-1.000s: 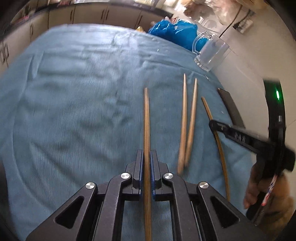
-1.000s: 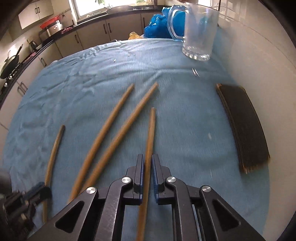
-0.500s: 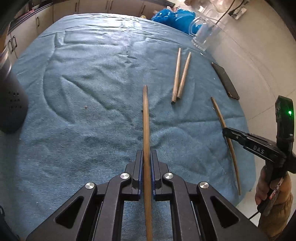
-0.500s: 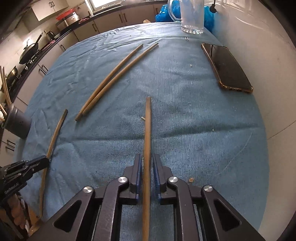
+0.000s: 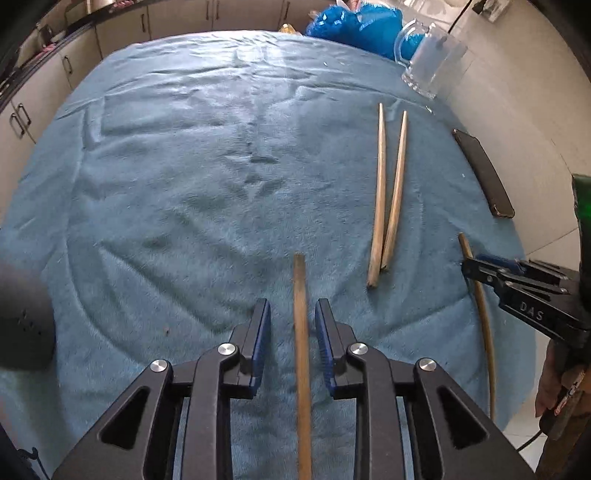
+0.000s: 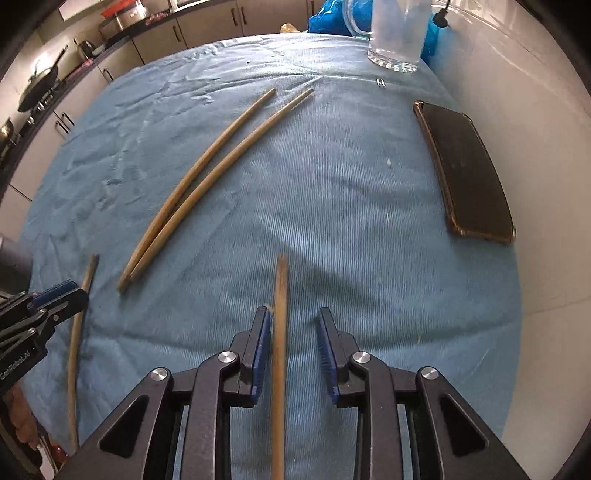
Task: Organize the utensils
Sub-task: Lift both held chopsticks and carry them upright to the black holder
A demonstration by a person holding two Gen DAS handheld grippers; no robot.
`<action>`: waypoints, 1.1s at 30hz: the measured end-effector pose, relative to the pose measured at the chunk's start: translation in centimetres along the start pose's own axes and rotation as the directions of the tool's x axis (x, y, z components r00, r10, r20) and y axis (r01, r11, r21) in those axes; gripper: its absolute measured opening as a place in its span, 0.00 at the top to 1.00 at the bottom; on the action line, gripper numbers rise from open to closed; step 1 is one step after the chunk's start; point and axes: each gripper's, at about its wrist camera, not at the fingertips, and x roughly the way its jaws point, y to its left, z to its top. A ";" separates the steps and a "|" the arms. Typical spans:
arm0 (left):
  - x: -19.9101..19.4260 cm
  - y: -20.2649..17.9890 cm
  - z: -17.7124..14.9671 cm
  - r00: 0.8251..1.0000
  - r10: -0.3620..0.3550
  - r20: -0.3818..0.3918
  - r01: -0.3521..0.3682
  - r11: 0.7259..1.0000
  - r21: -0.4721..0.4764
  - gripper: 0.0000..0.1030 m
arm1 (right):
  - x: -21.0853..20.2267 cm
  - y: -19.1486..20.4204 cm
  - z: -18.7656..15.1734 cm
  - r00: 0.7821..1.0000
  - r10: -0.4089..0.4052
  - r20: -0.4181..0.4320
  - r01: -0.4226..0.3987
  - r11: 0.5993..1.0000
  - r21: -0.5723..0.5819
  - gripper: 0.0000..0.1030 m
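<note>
Chopsticks [image 5: 301,332] [image 6: 279,332] are being let go by L gripper [image 5: 292,334] & R gripper [image 6: 294,341], jaws just opening, prob. for laying on cloth [image 5: 184,184].

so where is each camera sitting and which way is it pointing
Left wrist: on the left tool, facing steeply down at the blue cloth; its open jaws straddle a chopstick; the right tool shows beside it.
Right wrist: on the right tool, facing down likewise; jaws open around another chopstick.
Shared: chopstick pair, phone, glass mug.
</note>
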 end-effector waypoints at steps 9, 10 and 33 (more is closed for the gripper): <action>1.0 -1.0 1.7 0.999 0.029 -0.044 -0.027 0.998 0.065 0.76 | 1.2 0.3 3.3 0.995 -0.025 -0.094 0.023 0.999 -0.027 0.73; 1.1 -1.0 1.9 0.998 0.028 -0.049 -0.025 0.997 0.066 0.76 | 1.3 0.5 3.6 0.994 -0.031 -0.101 0.028 0.999 -0.032 0.73; -13.2 -1.0 -8.5 0.898 -0.109 0.426 0.078 0.993 0.091 0.94 | -9.6 3.5 -5.5 0.897 0.135 0.422 -0.152 0.988 0.008 0.93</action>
